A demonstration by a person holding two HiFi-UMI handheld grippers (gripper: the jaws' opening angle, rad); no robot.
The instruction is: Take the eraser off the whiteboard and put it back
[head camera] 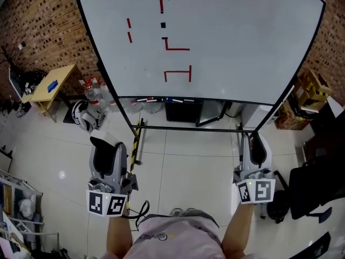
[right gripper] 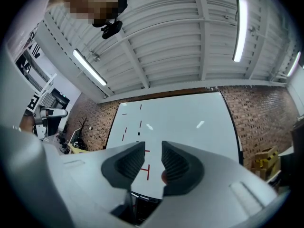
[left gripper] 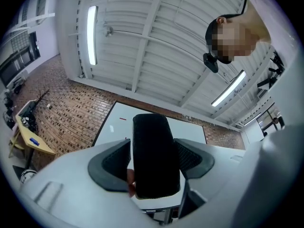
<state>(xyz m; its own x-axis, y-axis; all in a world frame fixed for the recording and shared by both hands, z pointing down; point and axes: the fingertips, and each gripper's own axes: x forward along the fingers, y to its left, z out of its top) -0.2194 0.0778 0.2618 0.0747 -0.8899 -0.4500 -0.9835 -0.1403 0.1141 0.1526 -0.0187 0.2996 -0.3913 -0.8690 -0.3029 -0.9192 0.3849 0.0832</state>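
The eraser (left gripper: 156, 156) stands upright, clamped between the left gripper's (head camera: 109, 158) half-spread jaws, well short of the whiteboard (head camera: 226, 26). Its lower end is hidden behind the gripper body. The right gripper (right gripper: 153, 163) holds nothing, its jaws a narrow gap apart. Red marks (head camera: 178, 48) and a small black square (head camera: 163, 25), too small to identify, sit on the board. Markers lie in the tray (head camera: 161, 99). A yellow table (head camera: 51, 82) stands to the left and a black chair (head camera: 312, 188), cut off by the frame, to the right.

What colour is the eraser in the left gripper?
The eraser is black; left gripper view shows it best.
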